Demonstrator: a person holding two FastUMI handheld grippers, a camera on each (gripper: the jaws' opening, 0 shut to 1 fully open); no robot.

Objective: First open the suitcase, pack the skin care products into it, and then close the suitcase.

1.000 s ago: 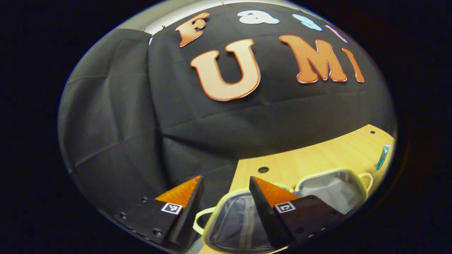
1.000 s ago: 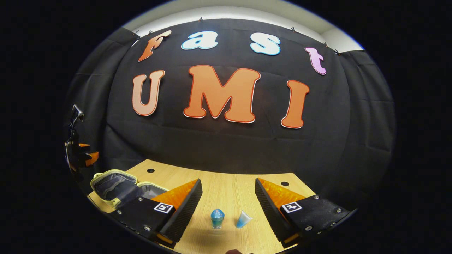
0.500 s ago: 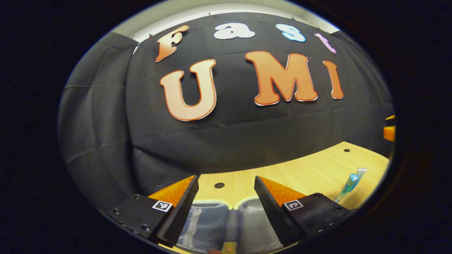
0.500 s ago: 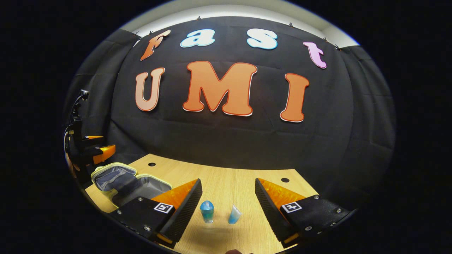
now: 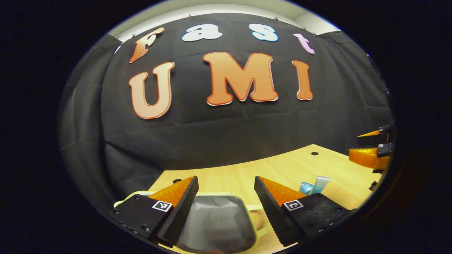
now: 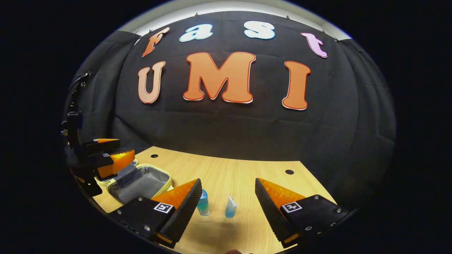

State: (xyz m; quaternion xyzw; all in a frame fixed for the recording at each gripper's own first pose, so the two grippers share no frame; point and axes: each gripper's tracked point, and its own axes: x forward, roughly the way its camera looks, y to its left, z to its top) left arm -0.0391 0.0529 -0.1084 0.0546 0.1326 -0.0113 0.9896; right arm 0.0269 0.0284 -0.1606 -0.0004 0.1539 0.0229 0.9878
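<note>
A small suitcase [image 6: 141, 180] with a pale yellow rim lies open on the wooden table, its grey lining [image 5: 216, 222] showing. My left gripper [image 5: 226, 180] hovers open right over it with nothing between its fingers; in the right gripper view the left gripper [image 6: 125, 147] hangs above the case's far left half. Two skin care products stand on the table to the case's right: a small blue bottle [image 6: 203, 205] [image 5: 305, 187] and a pale blue tube [image 6: 230, 208] [image 5: 321, 183]. My right gripper [image 6: 228, 180] [image 5: 355, 144] is open, just short of them, holding nothing.
The light wooden table [image 6: 229, 169] has small round holes [image 6: 289, 171] near its back edge. Black cloth walls close the booth behind and at both sides. Bare tabletop lies between the case and the two products.
My left gripper has swung right and come over the open case's grey lining. In the right gripper view the bottle and tube have slid up and left between its fingers.
</note>
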